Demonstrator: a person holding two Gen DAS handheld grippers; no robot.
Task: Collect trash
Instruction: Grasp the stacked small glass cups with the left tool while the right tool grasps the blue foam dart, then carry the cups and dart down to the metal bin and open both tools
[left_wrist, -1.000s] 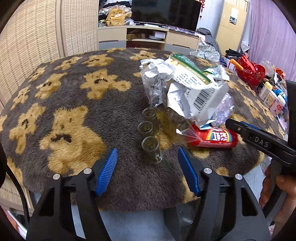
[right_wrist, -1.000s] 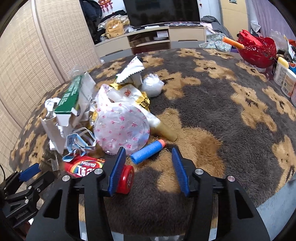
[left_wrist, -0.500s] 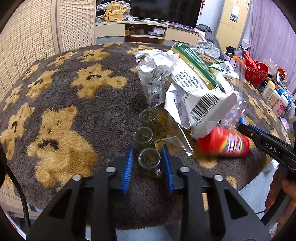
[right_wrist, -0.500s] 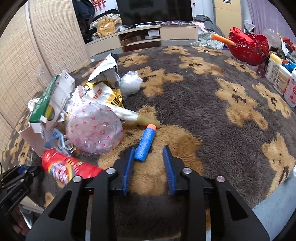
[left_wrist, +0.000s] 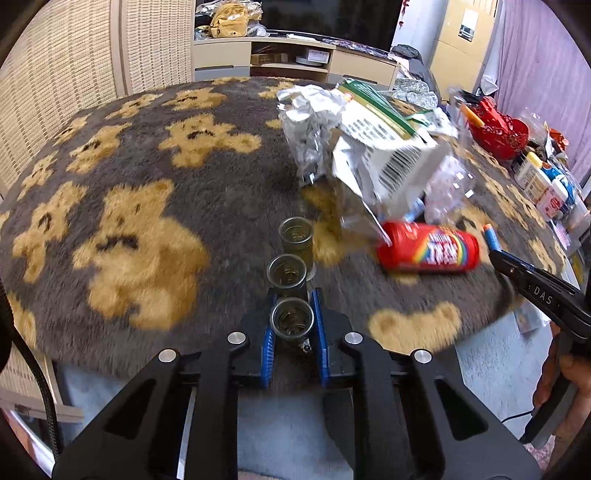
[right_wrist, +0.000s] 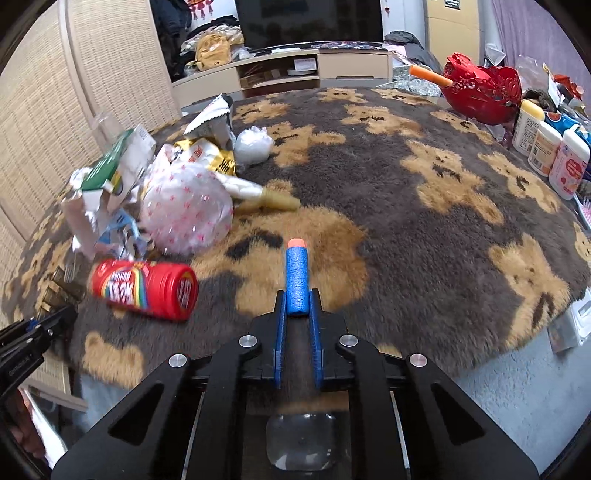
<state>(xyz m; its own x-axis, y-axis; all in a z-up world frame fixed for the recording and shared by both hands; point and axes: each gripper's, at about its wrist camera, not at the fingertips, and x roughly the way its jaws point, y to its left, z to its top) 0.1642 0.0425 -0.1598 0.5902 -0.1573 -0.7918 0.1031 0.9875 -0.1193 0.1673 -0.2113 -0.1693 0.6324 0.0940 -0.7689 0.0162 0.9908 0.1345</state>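
My right gripper (right_wrist: 297, 308), jaws just closed, clamps the tail of a blue foam dart (right_wrist: 296, 280); its long axis runs straight away from me, orange tip far. My left gripper (left_wrist: 293, 322), likewise just closed, clamps the nearest glass vial (left_wrist: 291, 320). Beyond lie a red candy tube (right_wrist: 146, 283), crumpled wrappers (left_wrist: 317, 133), the bear-patterned worktop (right_wrist: 424, 206), a TV cabinet (right_wrist: 280, 70).

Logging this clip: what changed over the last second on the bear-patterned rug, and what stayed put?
Both grippers' jaws have just been closing. The left gripper went from open to clamped on the nearest small clear glass jar. The right gripper closed on the blue foam dart with orange tip, which turned to point away. The red candy canister rolled. The other two jars and wrapper pile stayed.
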